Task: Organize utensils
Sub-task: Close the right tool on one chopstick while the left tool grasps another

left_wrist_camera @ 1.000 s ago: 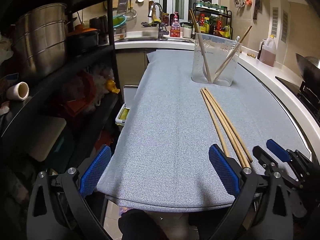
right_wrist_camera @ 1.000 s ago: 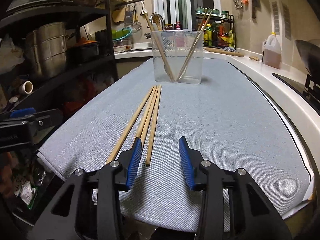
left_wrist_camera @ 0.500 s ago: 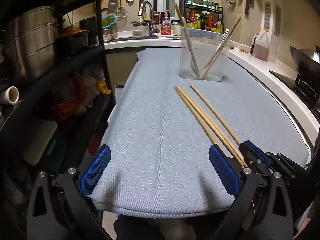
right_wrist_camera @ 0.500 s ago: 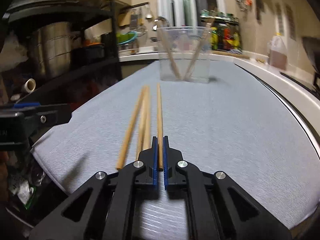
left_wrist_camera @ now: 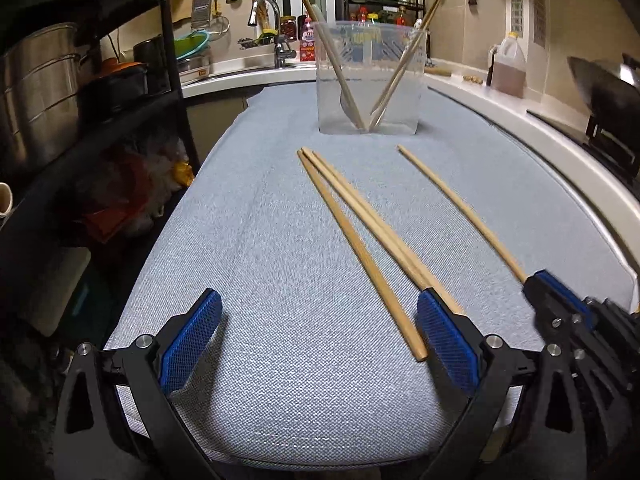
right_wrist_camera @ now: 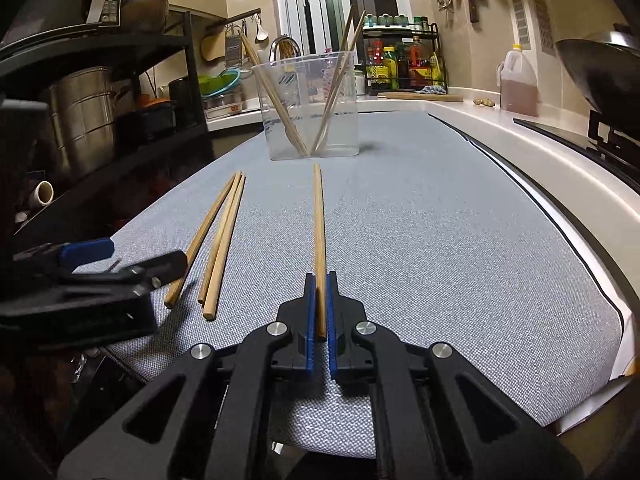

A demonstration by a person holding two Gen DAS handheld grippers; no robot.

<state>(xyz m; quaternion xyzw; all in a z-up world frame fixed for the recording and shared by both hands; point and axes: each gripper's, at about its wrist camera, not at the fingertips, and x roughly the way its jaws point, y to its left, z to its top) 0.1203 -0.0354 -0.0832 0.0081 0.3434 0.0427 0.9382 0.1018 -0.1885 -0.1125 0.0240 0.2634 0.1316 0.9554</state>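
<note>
Counter [right_wrist_camera: 440,240] under grey cloth, edge dropping off close behind both tools: anything knocked back off it lands on the floor. Clear container [right_wrist_camera: 308,108] at the far end, upright, already carrying several chopsticks leaning crosswise; light plastic by the look of it, so likely to tip or skate if a long stick gets levered against the rim or jammed into the crossed ones inside. Left gripper [left_wrist_camera: 318,344] spread wide, nothing between the pads, low over the near edge with its right finger just beside the butt ends of the three loose chopsticks [left_wrist_camera: 360,232]; further creep risks nudging or rolling them apart, or scooping more than one on closing. Right gripper [right_wrist_camera: 319,320] clamped on a single chopstick [right_wrist_camera: 319,220], pinched at the very butt end, stick pointing straight ahead toward the container, well apart from the loose three. Main worry: end grip on a long thin round stick gives a big lever, so probable pivot or droop between the pads on lift, tip dragging on the cloth or swinging wide of the opening. Cannot tell whether the far tip is touching the cloth. Slip out of the pads also plausible under a fast swing
</note>
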